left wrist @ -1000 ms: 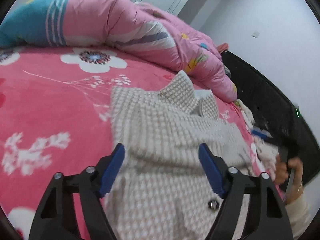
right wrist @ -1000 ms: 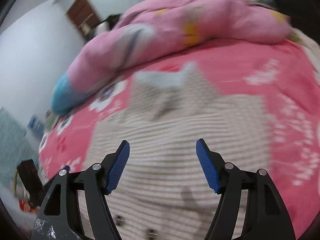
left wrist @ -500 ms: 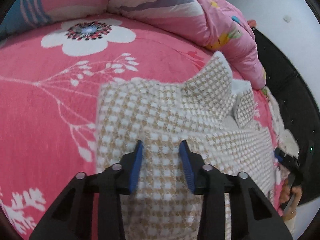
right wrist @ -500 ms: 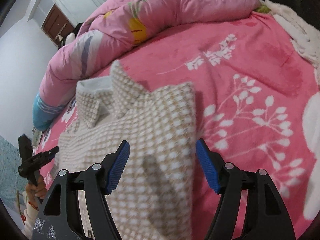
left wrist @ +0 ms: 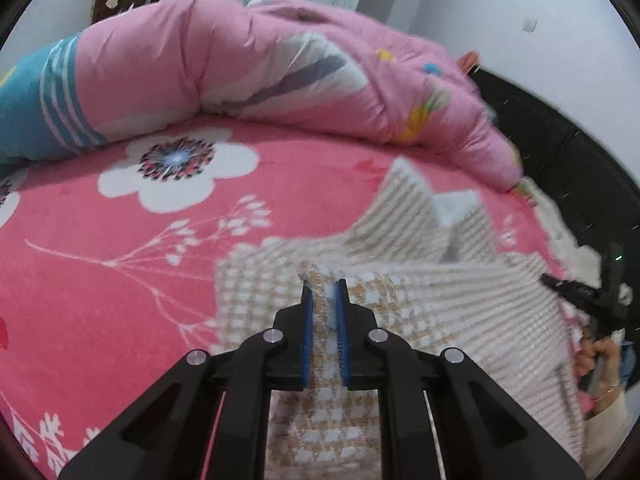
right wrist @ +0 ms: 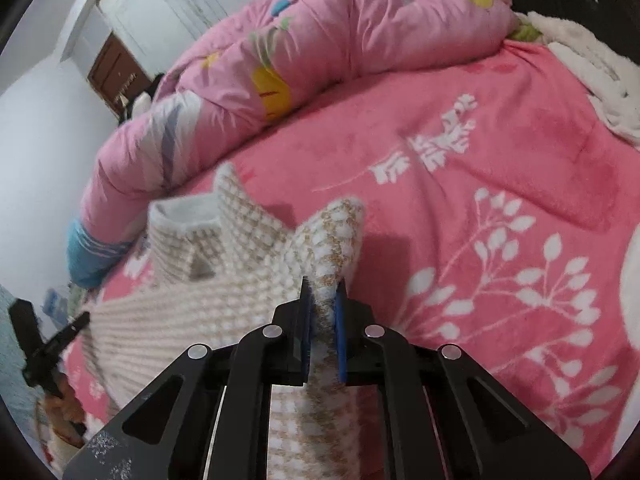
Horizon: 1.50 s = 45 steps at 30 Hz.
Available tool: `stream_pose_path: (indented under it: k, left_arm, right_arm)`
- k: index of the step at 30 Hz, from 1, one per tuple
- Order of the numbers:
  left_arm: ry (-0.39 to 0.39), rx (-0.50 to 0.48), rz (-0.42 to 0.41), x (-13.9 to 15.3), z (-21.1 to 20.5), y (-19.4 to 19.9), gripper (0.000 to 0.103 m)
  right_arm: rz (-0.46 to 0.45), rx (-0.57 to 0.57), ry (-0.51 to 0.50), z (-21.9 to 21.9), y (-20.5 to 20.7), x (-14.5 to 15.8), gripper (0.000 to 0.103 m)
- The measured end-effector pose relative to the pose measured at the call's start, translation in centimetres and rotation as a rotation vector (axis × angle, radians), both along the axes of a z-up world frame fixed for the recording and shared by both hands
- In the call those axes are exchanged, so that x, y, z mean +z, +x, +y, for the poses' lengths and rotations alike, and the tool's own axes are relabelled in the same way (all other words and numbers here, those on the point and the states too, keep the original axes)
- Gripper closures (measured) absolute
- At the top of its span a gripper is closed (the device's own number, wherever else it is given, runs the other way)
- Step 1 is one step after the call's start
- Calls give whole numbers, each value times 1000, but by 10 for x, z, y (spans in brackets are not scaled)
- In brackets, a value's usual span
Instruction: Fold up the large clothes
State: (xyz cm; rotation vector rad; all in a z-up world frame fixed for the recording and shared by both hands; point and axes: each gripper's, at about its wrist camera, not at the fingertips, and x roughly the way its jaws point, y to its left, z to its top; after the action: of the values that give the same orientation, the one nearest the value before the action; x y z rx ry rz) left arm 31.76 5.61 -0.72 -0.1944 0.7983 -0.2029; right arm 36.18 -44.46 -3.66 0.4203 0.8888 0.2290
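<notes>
A beige-and-white checked jacket (left wrist: pixel 420 292) lies on the pink bed, collar (left wrist: pixel 416 208) pointing toward the quilt. My left gripper (left wrist: pixel 324 292) has its jaws closing tight on a pinched ridge of the jacket's near left shoulder, pads pressing the cloth. My right gripper (right wrist: pixel 323 296) is shut on the jacket (right wrist: pixel 240 300) at its right shoulder corner, which stands up in a peak (right wrist: pixel 340 232). Each gripper shows at the other view's edge: the right gripper (left wrist: pixel 592 300) in a hand (left wrist: pixel 596 356), and the left gripper (right wrist: pixel 40 344).
A pink flowered sheet (left wrist: pixel 100 280) covers the bed. A rolled pink quilt (left wrist: pixel 280 72) runs along the far side. A black bed frame (left wrist: pixel 560 152) borders the right edge, with a white fluffy blanket (right wrist: pixel 592 72) beside it. A brown door (right wrist: pixel 116 72) is beyond.
Both grippers went from wide open over the jacket to shut on its fabric. The left one closed first and moved forward; the right dropped onto the shoulder corner and pinched it.
</notes>
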Motion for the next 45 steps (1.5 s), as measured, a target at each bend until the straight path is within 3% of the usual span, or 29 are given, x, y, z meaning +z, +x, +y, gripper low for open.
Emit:
stream_pose_path:
  k: [2, 4, 6, 8, 10, 13, 15, 17, 19, 21, 24, 27, 29, 30, 32, 33, 35, 38, 40, 45]
  left_arm:
    - [30, 12, 81, -31, 0, 11, 93]
    - [40, 19, 94, -47, 1, 12, 90]
    - [13, 35, 79, -43, 6, 5, 86]
    - [12, 47, 62, -33, 11, 0, 85]
    - [54, 77, -14, -14, 15, -13, 84]
    - [85, 31, -104, 10, 3, -32, 84]
    - [116, -67, -109, 11, -24, -39, 84]
    - [184, -119, -66, -4, -51, -38, 81]
    - [311, -101, 60, -42, -69, -28, 64]
    - [297, -86, 81, -60, -66, -26, 64]
    - [311, -61, 54, -40, -65, -39, 62]
    - [282, -89, -11, -21, -67, -53, 56]
    - [266, -128, -32, -17, -81, -60, 49]
    - [280, -133, -22, -20, -89, -59, 44]
    - [348, -144, 75, -49, -109, -48, 39]
    - [381, -136, 83, -59, -114, -46, 37]
    - [375, -116, 55, -48, -110, -58, 37]
    - [291, -110, 50, -23, -92, -85, 37]
    - [318, -92, 20, -8, -80, -118, 34]
    - [281, -78, 23, -10, -65, -193, 22]
  right_arm:
    - [28, -8, -1, -2, 6, -13, 92]
    - [45, -25, 19, -8, 7, -17, 77]
    - [60, -44, 40, -19, 4, -13, 60]
    - [32, -59, 5, -26, -7, 3, 57]
    - [-52, -51, -53, -25, -29, 30, 50]
    - [-131, 83, -120, 5, -55, 53, 50]
    - [-122, 199, -167, 36, -63, 51, 50]
    - [-69, 274, -239, 64, -65, 30, 52]
    - [41, 295, -338, 80, -54, -9, 52]
    - [43, 296, -328, 78, -52, -19, 52]
    - [90, 246, -338, 75, -56, 6, 52]
    - [14, 304, -333, 93, -77, 29, 52]
    - [-6, 338, -317, 110, -84, 25, 52]
    - [37, 346, -337, 118, -80, 7, 52]
    - [62, 326, -391, 123, -76, -21, 51]
    - [57, 315, -395, 123, -78, -19, 51]
    - [79, 259, -393, 120, -88, 0, 51]
    - [28, 252, -347, 112, -132, 33, 48]
    - [2, 239, -312, 103, -170, 46, 32]
    - [10, 231, -265, 101, -251, 41, 23]
